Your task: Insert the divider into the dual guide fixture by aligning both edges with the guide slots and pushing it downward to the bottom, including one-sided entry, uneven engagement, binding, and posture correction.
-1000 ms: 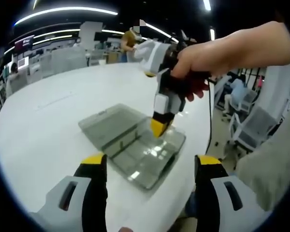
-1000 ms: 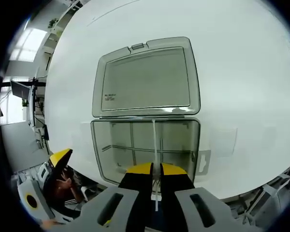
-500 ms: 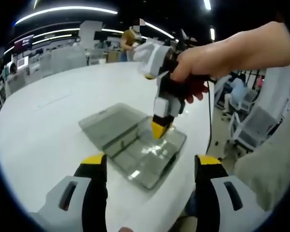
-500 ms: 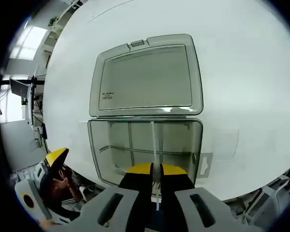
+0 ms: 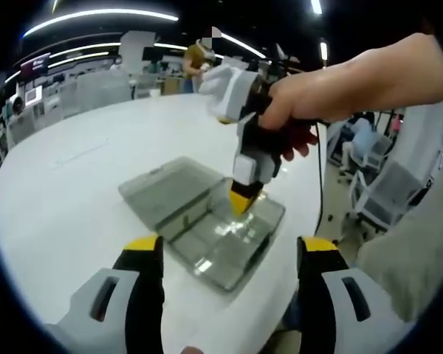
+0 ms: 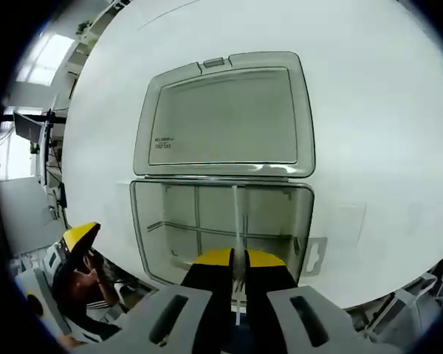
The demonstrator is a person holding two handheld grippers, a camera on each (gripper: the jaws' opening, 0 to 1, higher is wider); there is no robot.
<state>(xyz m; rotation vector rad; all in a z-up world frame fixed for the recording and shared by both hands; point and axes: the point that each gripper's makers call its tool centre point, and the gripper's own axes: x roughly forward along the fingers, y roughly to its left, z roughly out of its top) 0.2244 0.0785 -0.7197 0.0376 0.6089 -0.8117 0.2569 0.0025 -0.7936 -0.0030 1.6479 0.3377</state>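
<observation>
The clear box lies open on the white surface, its lid flat behind the tray. Directly above the tray, the right hand-held gripper pinches the thin clear divider, which stands upright inside the tray. The left hand-held gripper hangs wide and empty short of the box's near edge.

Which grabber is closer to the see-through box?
Right. The right gripper is right over the clear box, pinching the divider. The left gripper waits open, short of it.
</observation>
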